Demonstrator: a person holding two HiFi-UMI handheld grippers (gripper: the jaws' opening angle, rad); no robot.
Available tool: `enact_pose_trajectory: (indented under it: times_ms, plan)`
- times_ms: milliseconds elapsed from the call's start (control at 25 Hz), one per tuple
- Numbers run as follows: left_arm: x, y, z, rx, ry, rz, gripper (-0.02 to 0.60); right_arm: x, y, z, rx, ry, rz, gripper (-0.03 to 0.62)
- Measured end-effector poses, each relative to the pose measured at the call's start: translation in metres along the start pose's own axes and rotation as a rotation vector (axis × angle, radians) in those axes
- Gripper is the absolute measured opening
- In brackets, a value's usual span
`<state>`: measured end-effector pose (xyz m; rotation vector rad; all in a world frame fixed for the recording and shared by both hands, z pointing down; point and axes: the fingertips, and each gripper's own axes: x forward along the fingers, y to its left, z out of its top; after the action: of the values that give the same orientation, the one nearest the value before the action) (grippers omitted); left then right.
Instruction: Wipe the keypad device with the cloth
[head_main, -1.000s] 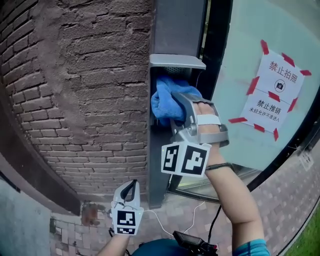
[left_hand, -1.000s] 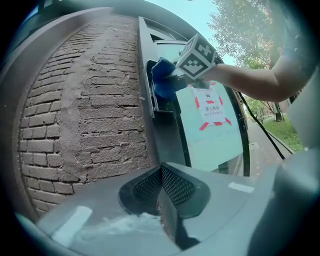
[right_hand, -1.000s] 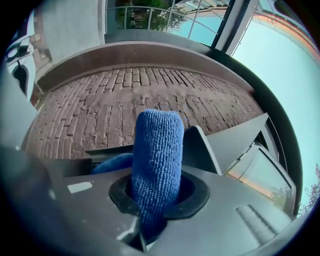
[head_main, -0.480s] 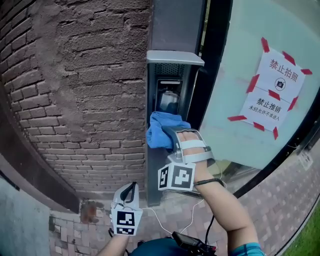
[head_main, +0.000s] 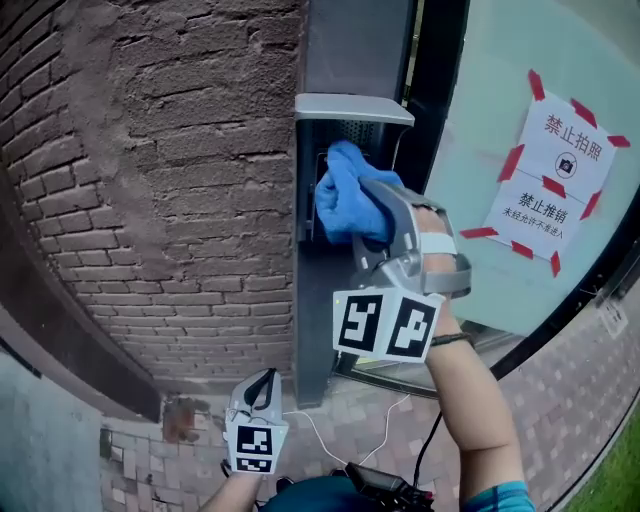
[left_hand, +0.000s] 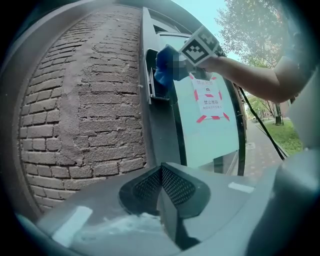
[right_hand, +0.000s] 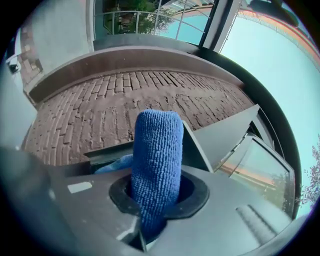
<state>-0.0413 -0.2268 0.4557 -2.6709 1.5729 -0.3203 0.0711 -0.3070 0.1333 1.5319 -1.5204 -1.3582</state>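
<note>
One blue cloth (head_main: 348, 198), a soft, nubbly microfibre, sits bunched against the face of the keypad device (head_main: 309, 220), covering nearly all of it beneath the small metal hood (head_main: 352, 107). It looks light and limp, likely to fold and drag rather than slide. A pinch on a gathered fold, with a wad left proud of the tips, seems the right hold, and that is how it is taken now. The right gripper (head_main: 372, 205) has its jaws closed on a thick roll of the cloth, which stands up between them in the right gripper view and spills off to the left. The device is rigid and fixed to the dark post (head_main: 350, 45), so it should bear firm pressure, though its keys are probably best rubbed through the padding, not with the hard tips. The left gripper (head_main: 262, 384) hangs low, well apart, jaws together on nothing. A brick wall (head_main: 170, 170) lies to the left, a glass panel (head_main: 470, 120) with a taped notice (head_main: 553, 185) to the right.
</note>
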Motion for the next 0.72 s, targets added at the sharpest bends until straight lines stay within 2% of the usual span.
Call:
enact_pose_trajectory:
  times_ms: [120,240,440,720]
  plan:
    - [0.001,0.002,0.009,0.003,-0.021,0.008,-0.006,0.014,-0.02,-0.004,-0.009,0.013,-0.032,0.046]
    - [0.003,0.007,0.022,0.006,-0.051,0.02,-0.006,0.019,-0.016,-0.006,-0.007,0.015,-0.028,0.046]
    - [0.005,0.009,0.036,0.016,-0.081,0.018,-0.006,0.016,0.016,-0.016,0.021,0.019,0.021,0.046]
    - [0.01,0.0,0.037,0.02,-0.077,-0.004,-0.006,0.005,0.063,-0.029,0.026,0.028,0.104,0.046]
